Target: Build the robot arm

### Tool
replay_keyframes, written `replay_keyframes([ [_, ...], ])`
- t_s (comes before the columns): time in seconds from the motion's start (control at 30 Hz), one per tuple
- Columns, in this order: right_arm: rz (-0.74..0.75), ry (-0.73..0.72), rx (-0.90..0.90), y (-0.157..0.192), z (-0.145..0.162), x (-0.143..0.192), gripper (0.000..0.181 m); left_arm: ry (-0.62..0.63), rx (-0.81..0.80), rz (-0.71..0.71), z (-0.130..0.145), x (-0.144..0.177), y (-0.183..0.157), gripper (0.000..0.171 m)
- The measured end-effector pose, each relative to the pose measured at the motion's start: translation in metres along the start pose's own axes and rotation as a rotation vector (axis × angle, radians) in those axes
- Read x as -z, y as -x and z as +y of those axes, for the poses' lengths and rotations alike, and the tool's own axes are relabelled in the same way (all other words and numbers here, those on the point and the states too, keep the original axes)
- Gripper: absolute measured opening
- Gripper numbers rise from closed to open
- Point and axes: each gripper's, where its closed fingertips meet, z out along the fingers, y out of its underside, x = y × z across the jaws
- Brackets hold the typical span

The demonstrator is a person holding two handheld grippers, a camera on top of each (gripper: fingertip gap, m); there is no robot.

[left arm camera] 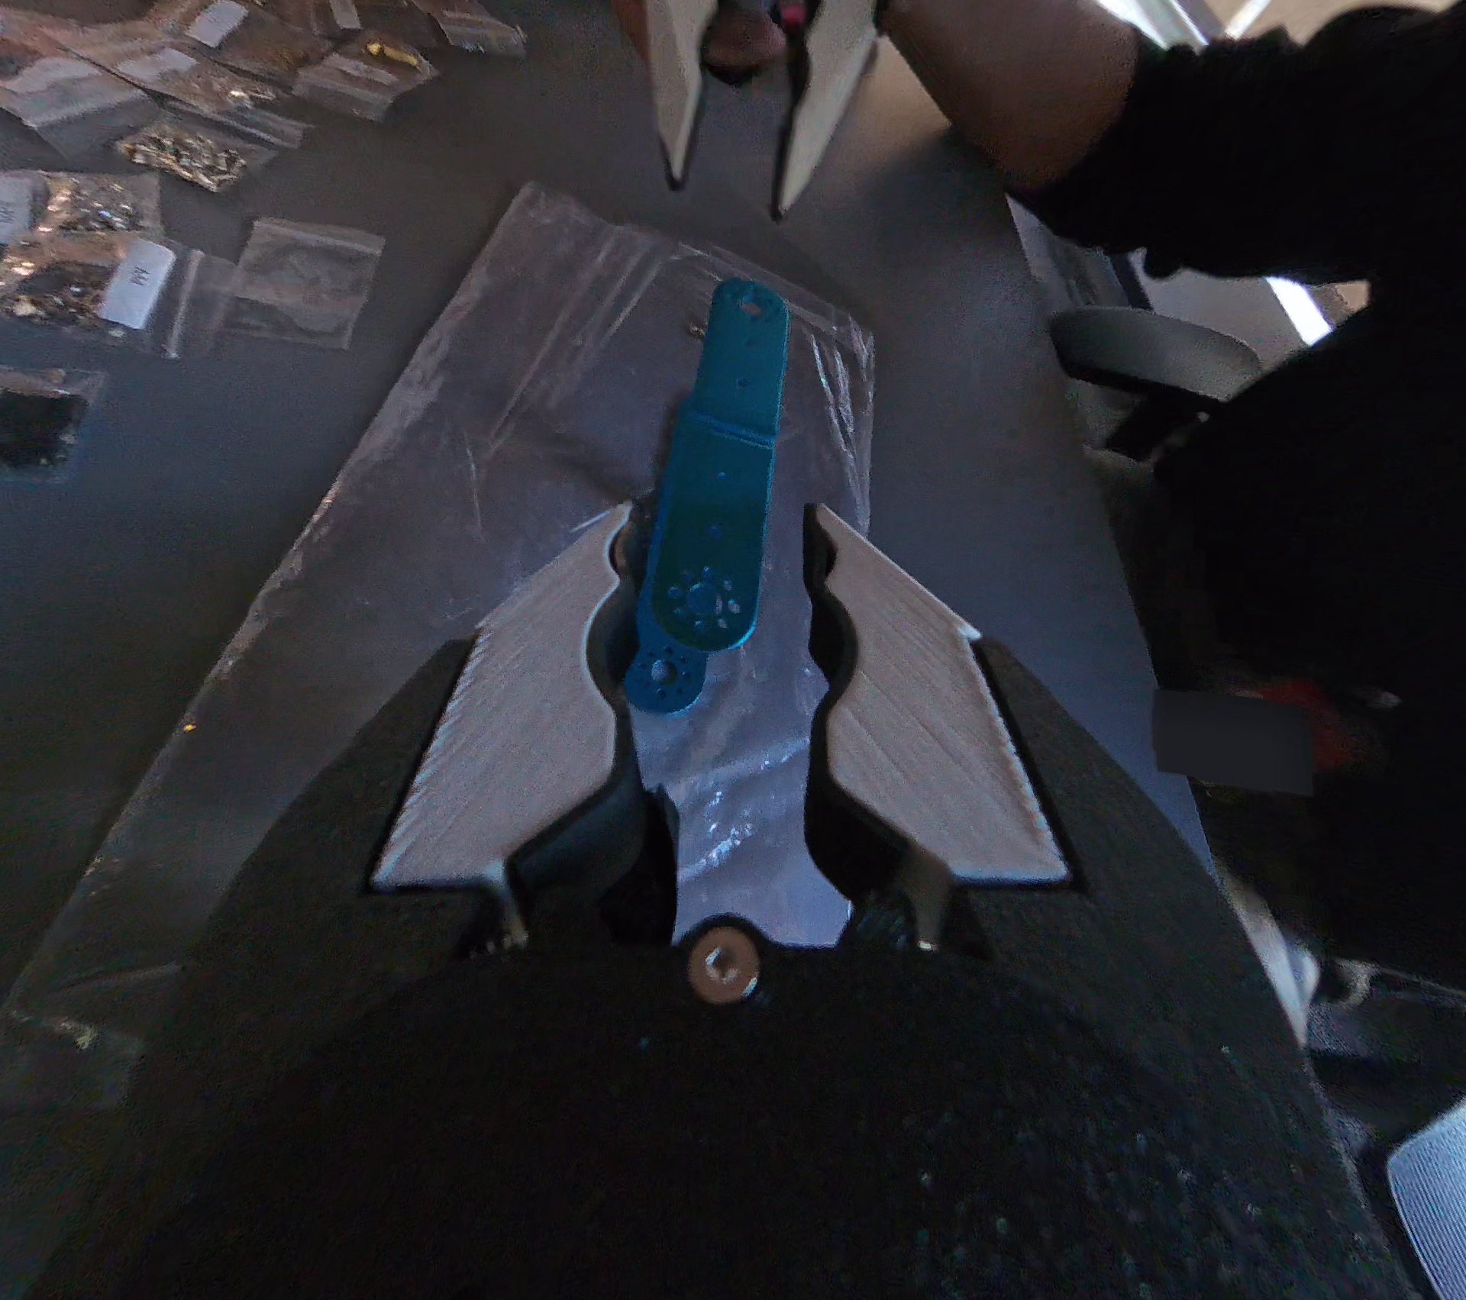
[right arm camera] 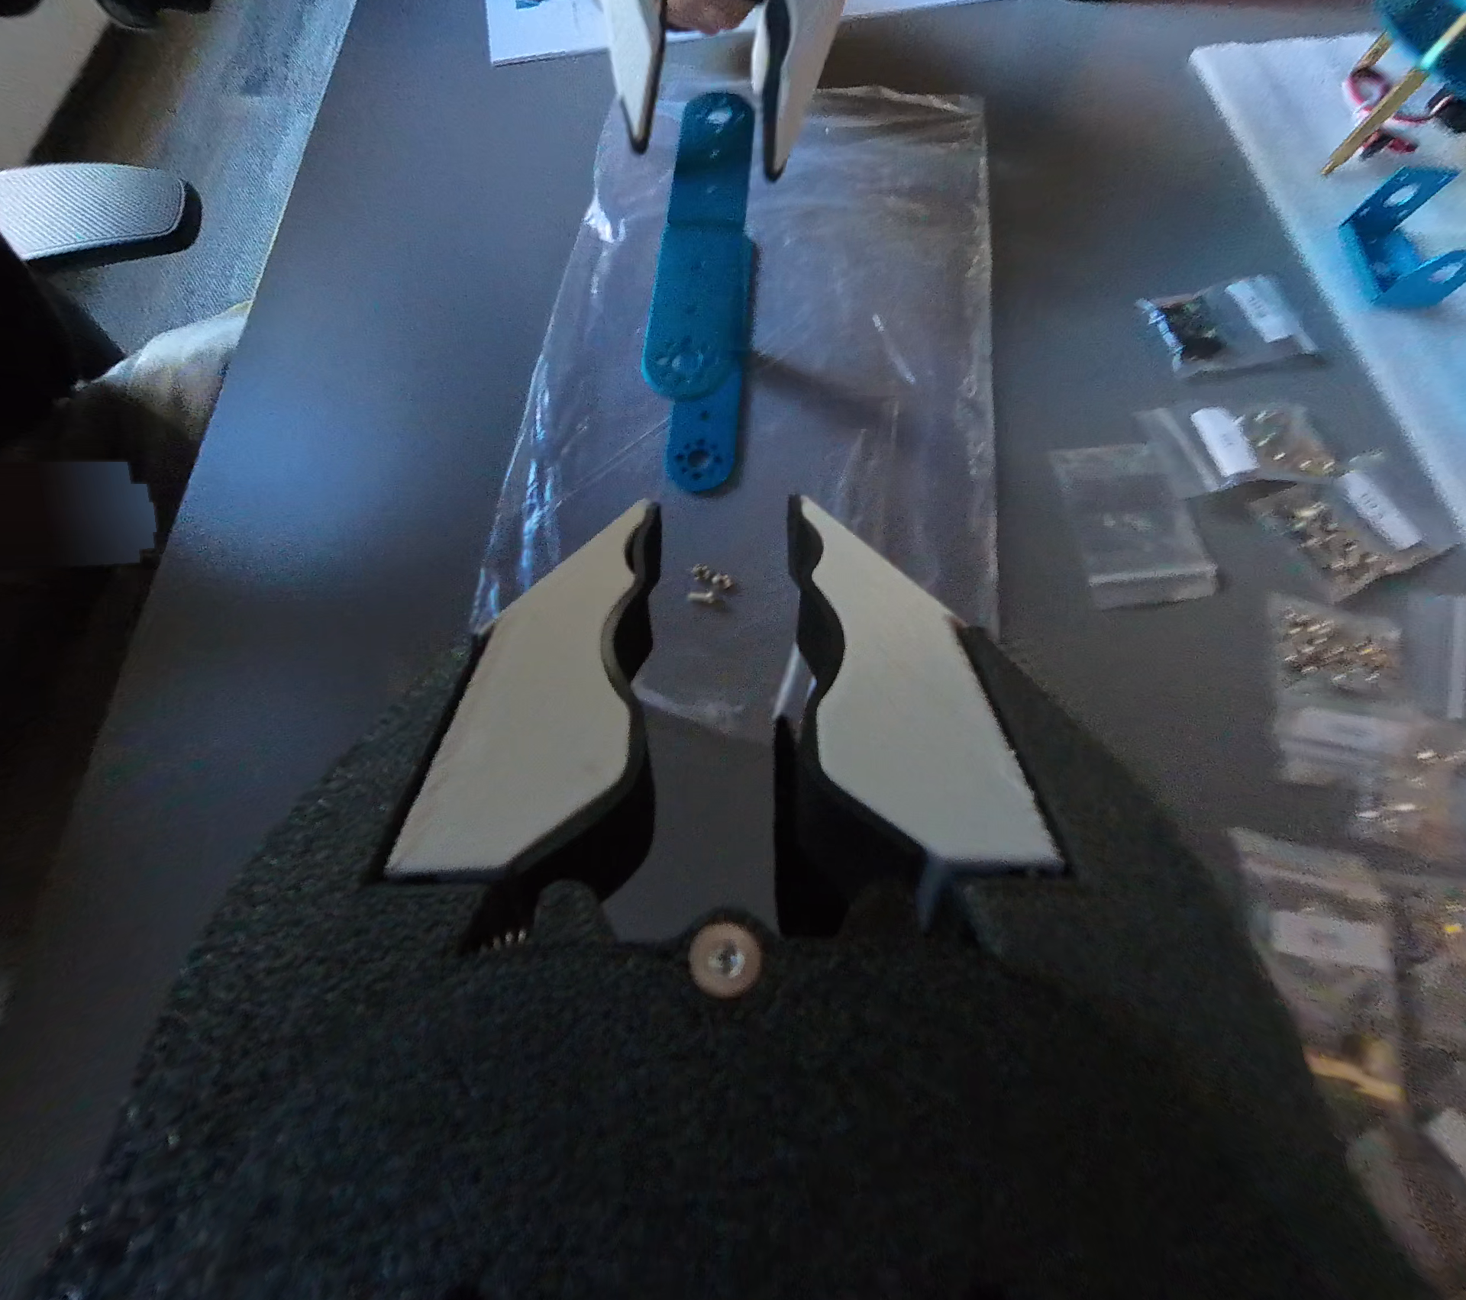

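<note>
The blue bracket (left arm camera: 718, 500) is straddled by the left gripper (left arm camera: 718, 508), fingers apart, untouched; the right gripper (right arm camera: 722, 504) is held parted near it.

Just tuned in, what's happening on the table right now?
A person holds a two-finger tool in each hand, facing each other over a blue metal bracket assembly that lies on a clear plastic bag on the dark table. The left tool is open and straddles the near end of the bracket without clamping it. The right tool is also open and empty, just short of the other end, with a few loose screws between its fingers. Small bags of hardware lie off to the side.
</note>
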Motion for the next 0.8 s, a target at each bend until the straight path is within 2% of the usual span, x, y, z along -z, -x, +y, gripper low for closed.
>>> replay_keyframes([
  [0.13, -0.034, 0.118, -0.032, 0.006, 0.022, -0.008, 0.027, -0.057, 0.01, -0.147, -0.008, 0.013, 0.01, 0.047],
  [0.2, -0.024, 0.158, -0.013, 0.004, 0.027, -0.014, 0.026, -0.153, 0.019, -0.252, -0.022, 0.033, 0.012, 0.049],
  [0.3, -0.068, 0.18, 0.002, 0.014, 0.029, -0.02, 0.024, -0.327, 0.013, -0.344, -0.035, 0.06, -0.005, 0.048],
  [0.4, -0.053, 0.215, 0.036, 0.013, 0.034, -0.02, 0.021, -0.377, 0.017, -0.376, -0.023, 0.064, -0.026, 0.044],
  [0.57, 0.003, 0.278, 0.091, 0.012, 0.039, -0.016, 0.015, -0.27, 0.126, -0.397, 0.006, 0.037, -0.044, 0.041],
  [0.73, 0.039, 0.293, 0.126, 0.012, 0.037, -0.024, 0.014, -0.122, 0.032, -0.536, 0.024, 0.016, -0.051, 0.041],
  [0.8, 0.029, 0.287, 0.106, 0.009, 0.041, -0.027, 0.013, -0.076, -0.003, -0.531, 0.027, 0.013, -0.051, 0.041],
])
